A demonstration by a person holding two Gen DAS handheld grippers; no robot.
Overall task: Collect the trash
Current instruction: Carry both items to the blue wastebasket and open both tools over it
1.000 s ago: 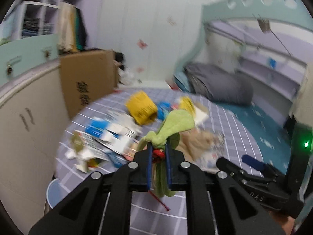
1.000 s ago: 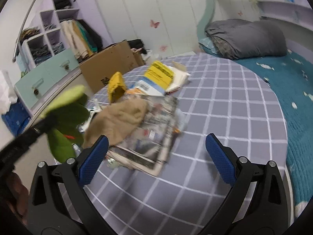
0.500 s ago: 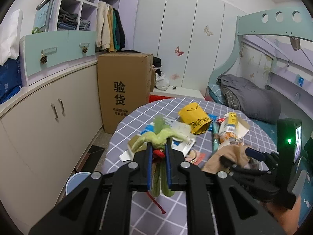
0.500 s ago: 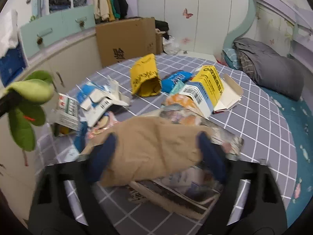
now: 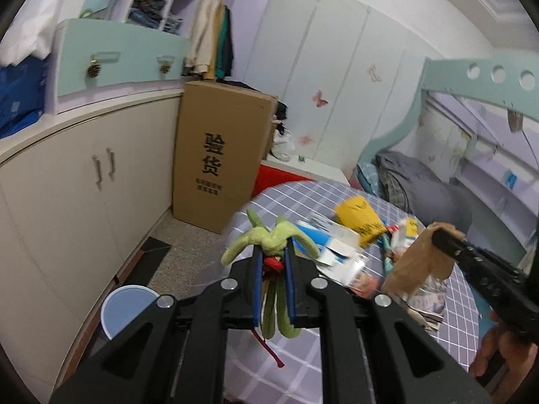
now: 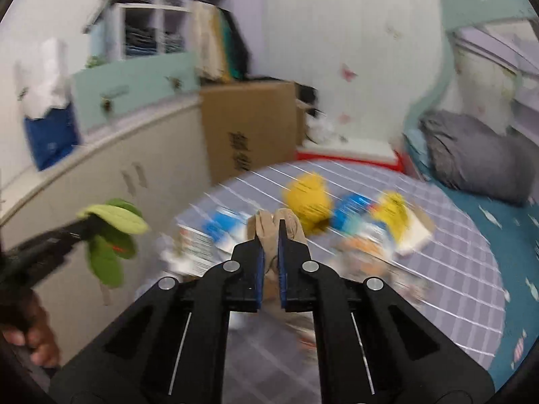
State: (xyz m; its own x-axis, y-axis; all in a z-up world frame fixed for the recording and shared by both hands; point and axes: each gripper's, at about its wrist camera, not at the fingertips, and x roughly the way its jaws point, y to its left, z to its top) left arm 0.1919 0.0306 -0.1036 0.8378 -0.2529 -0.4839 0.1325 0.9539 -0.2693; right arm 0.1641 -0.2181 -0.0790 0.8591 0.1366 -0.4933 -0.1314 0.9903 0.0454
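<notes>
My left gripper (image 5: 273, 258) is shut on a limp green piece of trash (image 5: 269, 240) with a red bit, held above the table's left edge; it also shows in the right wrist view (image 6: 113, 245). My right gripper (image 6: 268, 235) is shut on a tan paper bag (image 6: 281, 224), lifted off the table; the bag hangs at the right in the left wrist view (image 5: 421, 262). Trash lies on the round checked table (image 5: 337, 346): a yellow crumpled bag (image 5: 358, 217), blue-and-white cartons (image 5: 323, 242), and newspaper (image 5: 424, 299).
A pale blue bin (image 5: 124, 309) stands on the floor left of the table, below my left gripper. Cream cabinets (image 5: 77, 198) run along the left wall, with a tall cardboard box (image 5: 219, 155) behind. A bed with grey bedding (image 6: 478, 158) lies at the right.
My right gripper has shut on the tan bag and lifted it from the table. My left gripper has swung left with the green trash, over the table edge and the bin.
</notes>
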